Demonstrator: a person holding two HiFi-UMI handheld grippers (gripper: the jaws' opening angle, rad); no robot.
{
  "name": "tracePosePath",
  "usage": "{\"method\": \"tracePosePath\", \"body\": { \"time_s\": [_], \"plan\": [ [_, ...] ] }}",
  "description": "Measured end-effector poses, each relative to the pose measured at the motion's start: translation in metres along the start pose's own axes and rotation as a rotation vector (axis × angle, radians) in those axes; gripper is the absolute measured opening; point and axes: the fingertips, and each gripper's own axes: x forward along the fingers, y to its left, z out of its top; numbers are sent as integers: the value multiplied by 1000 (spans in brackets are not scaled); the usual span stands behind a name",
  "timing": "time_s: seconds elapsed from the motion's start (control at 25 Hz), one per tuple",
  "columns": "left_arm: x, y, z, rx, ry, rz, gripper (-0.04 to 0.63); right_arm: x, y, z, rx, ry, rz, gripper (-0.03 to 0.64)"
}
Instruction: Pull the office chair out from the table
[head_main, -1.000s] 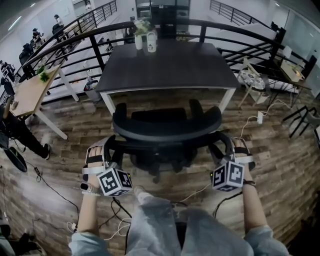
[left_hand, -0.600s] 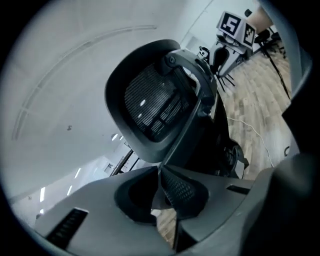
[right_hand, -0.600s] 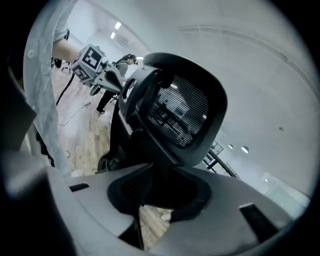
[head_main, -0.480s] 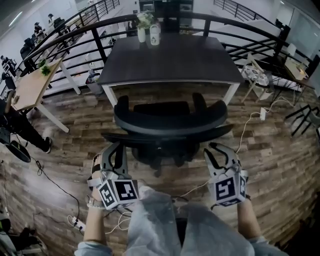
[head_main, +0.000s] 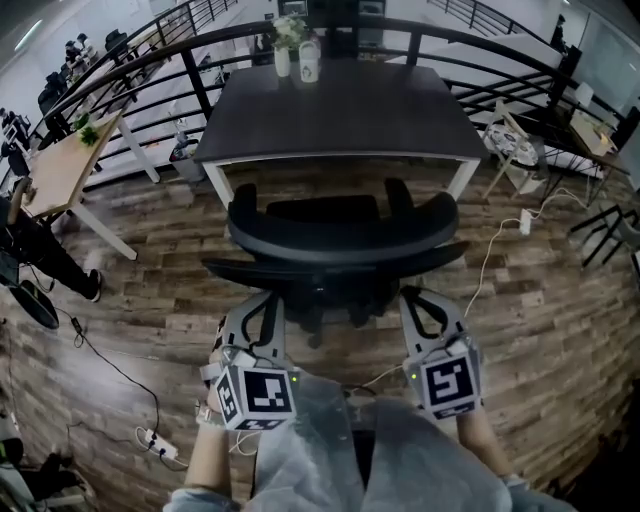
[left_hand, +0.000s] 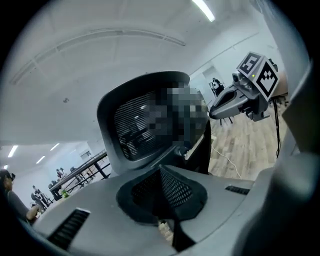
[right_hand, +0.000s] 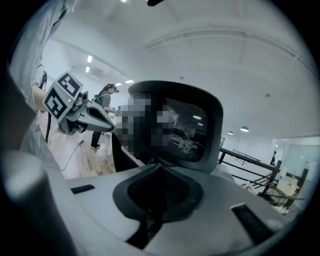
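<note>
The black office chair (head_main: 340, 245) with its mesh back stands on the wooden floor just in front of the dark table (head_main: 340, 110). My left gripper (head_main: 262, 300) and right gripper (head_main: 420, 298) hover a little behind the chair's back, apart from it, marker cubes facing up. Both sets of jaws have just been closing and now meet with nothing between them. In the left gripper view the chair back (left_hand: 145, 120) fills the middle, with the right gripper (left_hand: 245, 95) beside it. The right gripper view shows the chair back (right_hand: 192, 125) and the left gripper (right_hand: 75, 107).
A vase with flowers (head_main: 286, 45) and a white bottle (head_main: 310, 62) stand at the table's far end. Cables (head_main: 495, 250) and a power strip (head_main: 158, 446) lie on the floor. A black railing (head_main: 195, 90) and a wooden desk (head_main: 60, 170) are at the left. My legs (head_main: 330, 440) are below.
Both grippers left the sides of the chair's back, drew back toward my body and inward, rolled, and their jaws went from open to shut. The chair sits slightly nearer.
</note>
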Motion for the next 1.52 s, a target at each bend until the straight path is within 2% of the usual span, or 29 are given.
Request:
{"method": "tracePosePath", "body": {
  "time_s": [0.12, 0.24, 0.36, 0.84, 1.0, 1.36, 1.52],
  "plan": [
    [0, -15, 0, -39, 6, -57, 9, 0, 5, 2, 38, -9, -4, 3],
    [1, -29, 2, -112, 3, -128, 9, 2, 10, 2, 55, -5, 6, 3],
    [2, -35, 6, -153, 4, -152, 9, 4, 12, 3, 54, -1, 31, 2],
    [2, -37, 11, -152, -2, -144, 9, 0, 10, 4, 42, -1, 41, 2],
    [-1, -31, 7, -169, 5, -121, 9, 1, 9, 6, 43, -30, 35, 2],
    [-3, -23, 1, -167, 11, -104, 9, 3, 7, -5, 48, 9, 33, 2],
    [-1, -18, -1, -152, 19, -83, 9, 4, 7, -5, 57, -5, 40, 2]
  ]
}}
